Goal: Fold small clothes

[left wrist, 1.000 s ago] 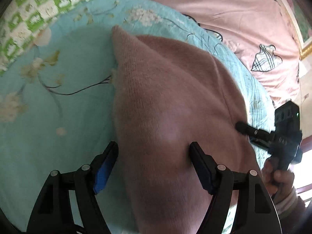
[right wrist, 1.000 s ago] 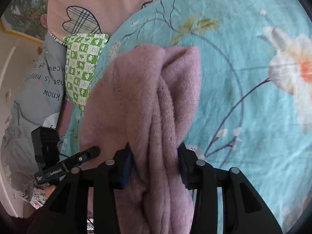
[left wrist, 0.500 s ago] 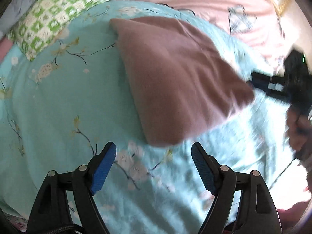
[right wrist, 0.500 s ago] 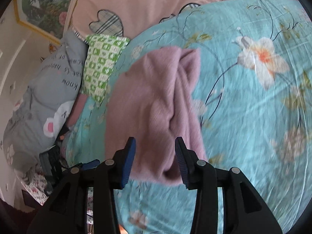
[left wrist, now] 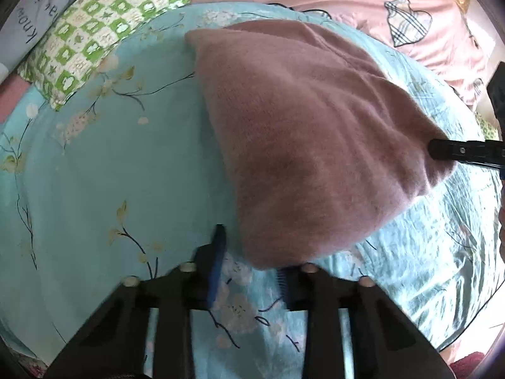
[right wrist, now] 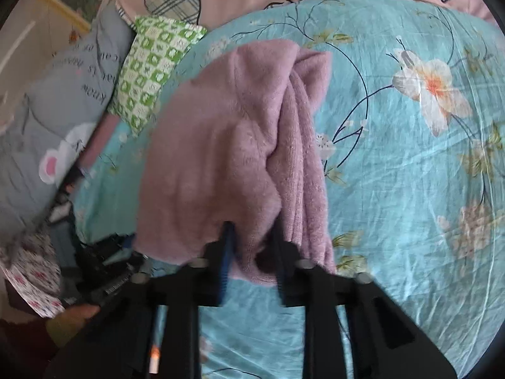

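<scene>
The pink knitted garment (left wrist: 318,145) lies folded on the turquoise floral bedspread (left wrist: 110,173), beside the green checked pillow (left wrist: 101,28). The left gripper (left wrist: 249,263) has just been closing its jaws at the garment's near corner; whether they pinch it is unclear. The right gripper (right wrist: 252,246) has just closed its jaws on the garment's near edge.

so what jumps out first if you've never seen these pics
The folded pink fleece garment fills the middle of both views, lying on a turquoise floral bedsheet. The right tool is clamped on its near edge, where the folds bunch up. A green checked pillow sits at the far left.
</scene>
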Action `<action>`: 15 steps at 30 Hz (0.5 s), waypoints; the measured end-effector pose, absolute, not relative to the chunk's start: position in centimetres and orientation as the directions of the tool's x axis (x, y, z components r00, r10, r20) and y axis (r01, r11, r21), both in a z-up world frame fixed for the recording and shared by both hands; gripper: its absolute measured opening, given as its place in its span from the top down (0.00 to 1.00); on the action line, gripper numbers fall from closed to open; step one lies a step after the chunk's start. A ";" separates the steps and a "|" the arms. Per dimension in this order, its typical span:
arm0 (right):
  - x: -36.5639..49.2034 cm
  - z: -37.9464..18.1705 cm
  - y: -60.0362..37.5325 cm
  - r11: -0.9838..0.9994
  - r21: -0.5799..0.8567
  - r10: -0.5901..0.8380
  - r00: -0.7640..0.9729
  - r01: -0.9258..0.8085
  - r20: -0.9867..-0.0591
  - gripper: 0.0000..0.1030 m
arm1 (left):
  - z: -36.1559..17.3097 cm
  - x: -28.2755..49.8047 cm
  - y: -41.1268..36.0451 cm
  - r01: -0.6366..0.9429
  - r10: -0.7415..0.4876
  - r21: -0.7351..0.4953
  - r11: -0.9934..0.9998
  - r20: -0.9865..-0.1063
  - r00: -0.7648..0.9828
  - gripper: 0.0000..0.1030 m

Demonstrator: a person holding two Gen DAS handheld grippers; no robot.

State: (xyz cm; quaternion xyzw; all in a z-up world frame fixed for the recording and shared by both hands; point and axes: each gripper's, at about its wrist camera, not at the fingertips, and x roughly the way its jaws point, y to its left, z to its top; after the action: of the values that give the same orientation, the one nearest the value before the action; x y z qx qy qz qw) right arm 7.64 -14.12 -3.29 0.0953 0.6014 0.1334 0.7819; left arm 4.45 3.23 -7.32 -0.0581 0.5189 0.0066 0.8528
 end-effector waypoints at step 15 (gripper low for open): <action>5.9 -6.0 -16.9 0.982 0.187 0.187 0.207 -0.020 -0.960 0.94 | -8.4 5.0 3.0 -0.037 -0.079 -0.101 0.994 -0.919 0.385 0.80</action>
State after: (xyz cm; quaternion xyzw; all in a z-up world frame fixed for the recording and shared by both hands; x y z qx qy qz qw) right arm 5.90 -16.89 -6.00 0.0668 0.6261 0.0669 0.7740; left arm 4.99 3.03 -8.40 -0.0525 0.5543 -0.0128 0.8306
